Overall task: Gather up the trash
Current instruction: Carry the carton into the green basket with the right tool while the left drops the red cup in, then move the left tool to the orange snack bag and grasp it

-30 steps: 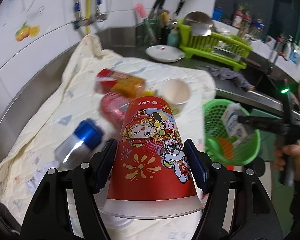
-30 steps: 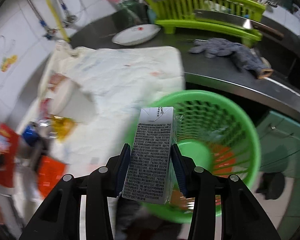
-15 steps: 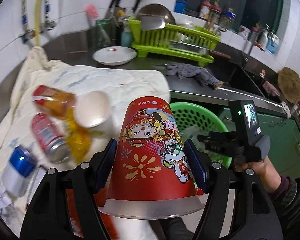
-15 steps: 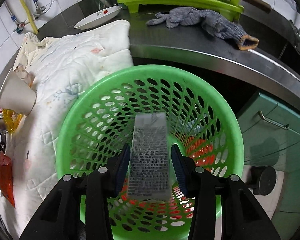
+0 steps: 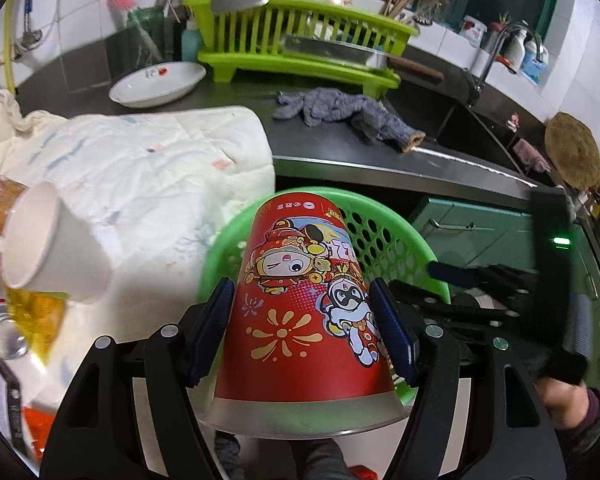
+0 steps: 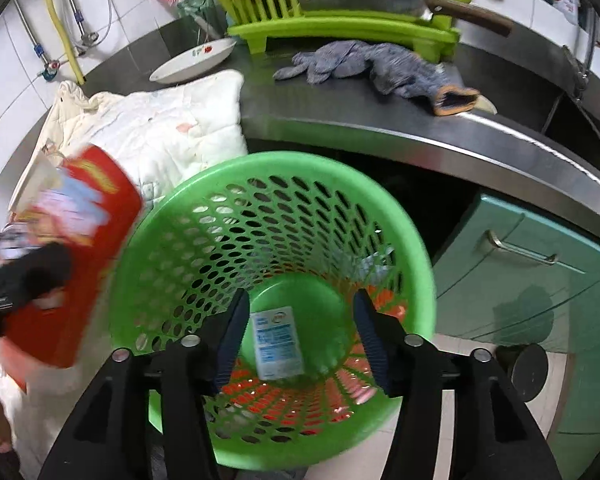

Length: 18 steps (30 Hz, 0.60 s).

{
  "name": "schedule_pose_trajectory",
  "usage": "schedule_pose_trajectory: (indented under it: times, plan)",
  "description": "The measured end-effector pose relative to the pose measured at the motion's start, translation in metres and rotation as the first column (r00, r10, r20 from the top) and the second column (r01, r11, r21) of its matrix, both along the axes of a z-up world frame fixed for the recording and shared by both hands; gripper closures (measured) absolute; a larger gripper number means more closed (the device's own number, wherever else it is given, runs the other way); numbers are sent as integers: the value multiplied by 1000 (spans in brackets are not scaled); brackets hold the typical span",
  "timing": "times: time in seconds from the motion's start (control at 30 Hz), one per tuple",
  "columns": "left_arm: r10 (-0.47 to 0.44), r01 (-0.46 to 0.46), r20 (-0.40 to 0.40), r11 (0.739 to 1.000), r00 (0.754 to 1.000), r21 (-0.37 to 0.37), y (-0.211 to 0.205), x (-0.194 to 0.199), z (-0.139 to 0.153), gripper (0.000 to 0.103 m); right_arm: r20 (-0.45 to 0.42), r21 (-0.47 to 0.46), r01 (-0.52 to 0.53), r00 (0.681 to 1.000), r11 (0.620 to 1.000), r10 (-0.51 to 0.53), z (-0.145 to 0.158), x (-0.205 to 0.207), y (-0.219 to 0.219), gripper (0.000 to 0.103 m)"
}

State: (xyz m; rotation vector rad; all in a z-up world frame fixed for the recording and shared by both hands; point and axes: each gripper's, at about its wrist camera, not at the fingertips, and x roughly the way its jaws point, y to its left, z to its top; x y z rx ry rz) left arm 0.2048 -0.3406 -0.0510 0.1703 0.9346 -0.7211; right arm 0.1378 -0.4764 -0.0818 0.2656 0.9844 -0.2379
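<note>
My left gripper [image 5: 302, 320] is shut on a red paper cup [image 5: 300, 304] with cartoon figures, held upside down over the near rim of the green perforated basket [image 5: 392, 236]. In the right wrist view the same red cup [image 6: 80, 248] shows blurred at the basket's left rim. My right gripper [image 6: 298, 332] hangs over the green basket [image 6: 228, 208], its jaws opening with nothing pressed between them. A small white and blue carton [image 6: 278, 342] lies down in the basket bottom below the fingers.
A quilted white cloth [image 5: 148, 164] covers the counter, with a white paper cup [image 5: 48, 248], a can [image 5: 0, 332] and yellow wrappers [image 5: 36, 312] on it. Behind lie a white plate [image 5: 156, 84], a grey glove [image 5: 348, 112] and a green dish rack [image 5: 300, 36]. Green cabinets [image 6: 540, 280] stand beside the basket.
The right gripper let go of the carton, which dropped into the basket. My left gripper carried the red cup rightward from above the cloth to the basket's rim.
</note>
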Motion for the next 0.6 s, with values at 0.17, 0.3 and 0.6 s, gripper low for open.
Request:
schedule_pose_trajectory:
  times: [0.17,0.3,0.6]
  plan:
    - [4,-4,-34,1000,999,4,-14,5,-14,34,13,-35,5,1000,999,-5,4,-19,-6,43]
    - [-3,3,-43,1000,999,-3,-18,3,-17,31,18,-69,3,1000,998,-2,6,-30,-6,42]
    - [22,-22,13,1000,1000,-14,11,-10,6,27,59,-82,-22,998,996,27,25,-38,10,34]
